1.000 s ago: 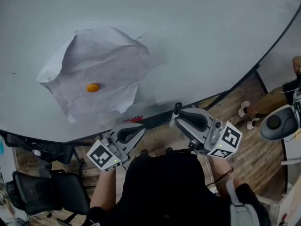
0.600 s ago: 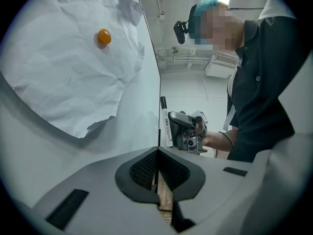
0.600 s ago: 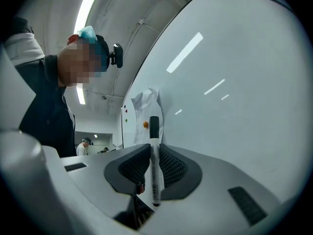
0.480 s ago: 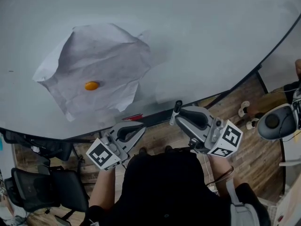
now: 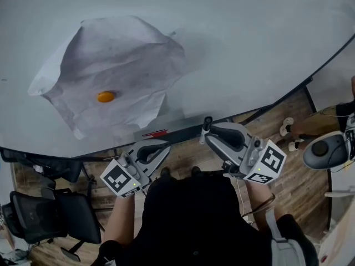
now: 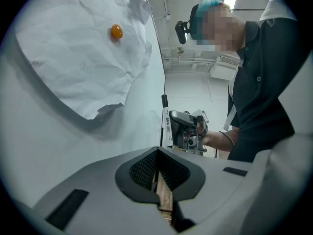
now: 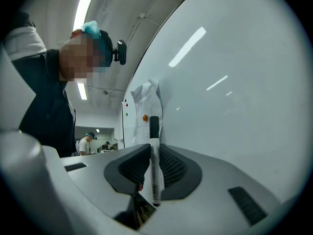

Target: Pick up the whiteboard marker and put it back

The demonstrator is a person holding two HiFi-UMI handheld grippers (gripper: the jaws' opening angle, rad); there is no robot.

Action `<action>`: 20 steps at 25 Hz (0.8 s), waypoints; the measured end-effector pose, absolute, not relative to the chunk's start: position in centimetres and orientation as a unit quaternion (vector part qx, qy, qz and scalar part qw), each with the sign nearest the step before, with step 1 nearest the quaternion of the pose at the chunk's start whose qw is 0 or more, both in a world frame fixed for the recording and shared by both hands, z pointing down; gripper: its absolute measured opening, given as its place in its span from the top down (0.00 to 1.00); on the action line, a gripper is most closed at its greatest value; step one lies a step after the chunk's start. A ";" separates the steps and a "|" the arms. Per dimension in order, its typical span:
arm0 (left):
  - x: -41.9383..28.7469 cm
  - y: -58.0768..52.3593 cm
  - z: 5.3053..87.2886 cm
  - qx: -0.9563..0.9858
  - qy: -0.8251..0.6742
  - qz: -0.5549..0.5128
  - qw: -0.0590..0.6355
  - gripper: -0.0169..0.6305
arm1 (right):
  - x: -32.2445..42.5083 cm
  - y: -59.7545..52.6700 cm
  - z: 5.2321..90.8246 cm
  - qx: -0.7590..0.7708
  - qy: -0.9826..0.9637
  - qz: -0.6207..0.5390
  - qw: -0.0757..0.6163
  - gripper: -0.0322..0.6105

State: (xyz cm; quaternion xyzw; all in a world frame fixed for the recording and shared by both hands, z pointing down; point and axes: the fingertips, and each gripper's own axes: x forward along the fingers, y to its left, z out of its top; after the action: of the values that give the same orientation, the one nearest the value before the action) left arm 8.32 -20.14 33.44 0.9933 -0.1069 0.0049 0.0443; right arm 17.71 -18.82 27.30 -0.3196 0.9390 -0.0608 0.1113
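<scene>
A white whiteboard marker (image 7: 154, 160) with a black cap stands upright between the pads of my right gripper (image 7: 152, 166), which is shut on it. From the head view, the marker's black cap (image 5: 207, 124) pokes out of the right gripper (image 5: 209, 137) just below the whiteboard's (image 5: 244, 43) lower edge. My left gripper (image 5: 161, 149) hangs beside it to the left, shut with nothing in it. The left gripper view shows its jaws (image 6: 159, 173) closed, with the marker (image 6: 166, 124) and the right gripper (image 6: 188, 129) beyond them.
A crumpled paper sheet (image 5: 113, 65) is pinned to the board by an orange magnet (image 5: 106, 97). A dark ledge with a red item (image 5: 156, 133) runs along the board's lower edge. A black office chair (image 5: 52, 218) stands at the lower left on the wooden floor (image 5: 288, 165).
Both grippers stay almost where they were, the marker still in the right one. The head view has shifted slightly, so the paper sits higher and further left.
</scene>
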 end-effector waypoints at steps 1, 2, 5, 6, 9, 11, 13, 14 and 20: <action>8.3 -20.2 33.6 0.993 -0.108 0.005 0.046 0.95 | 17.6 -18.9 27.7 -0.322 0.941 -0.051 0.095 0.84; 8.3 -20.3 33.8 0.993 -0.110 0.004 0.049 0.95 | 17.4 -19.1 28.0 -0.326 0.942 -0.039 0.075 0.84; 8.1 -20.4 34.2 0.992 -0.114 0.003 0.056 0.95 | 16.9 -19.4 29.2 -0.331 0.943 -0.007 0.024 0.84; 8.1 -20.4 34.4 0.992 -0.115 0.003 0.059 0.95 | 16.6 -19.6 29.6 -0.332 0.943 0.001 0.010 0.84; 7.8 -20.5 34.8 0.991 -0.118 0.005 0.065 0.95 | 15.8 -20.2 30.6 -0.336 0.942 0.019 -0.021 0.84; 7.6 -20.6 35.1 0.990 -0.123 0.006 0.067 0.95 | 15.0 -20.7 30.9 -0.338 0.940 0.025 -0.028 0.84; 7.3 -20.7 35.3 0.989 -0.129 0.005 0.069 0.95 | 14.4 -21.0 31.7 -0.336 0.940 0.042 -0.047 0.84; 7.2 -20.7 35.4 0.989 -0.132 0.004 0.070 0.95 | 14.0 -21.2 32.3 -0.335 0.939 0.053 -0.060 0.84; 5.9 -20.6 36.7 0.984 -0.153 0.003 0.087 0.95 | 13.2 -21.6 37.9 -0.316 0.922 0.081 -0.209 0.84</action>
State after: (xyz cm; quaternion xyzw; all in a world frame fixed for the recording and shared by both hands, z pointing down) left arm 5.87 -20.63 36.66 0.9843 -0.1532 0.0025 0.0873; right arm 13.18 -21.62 37.87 -0.3159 0.9219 0.0805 -0.2095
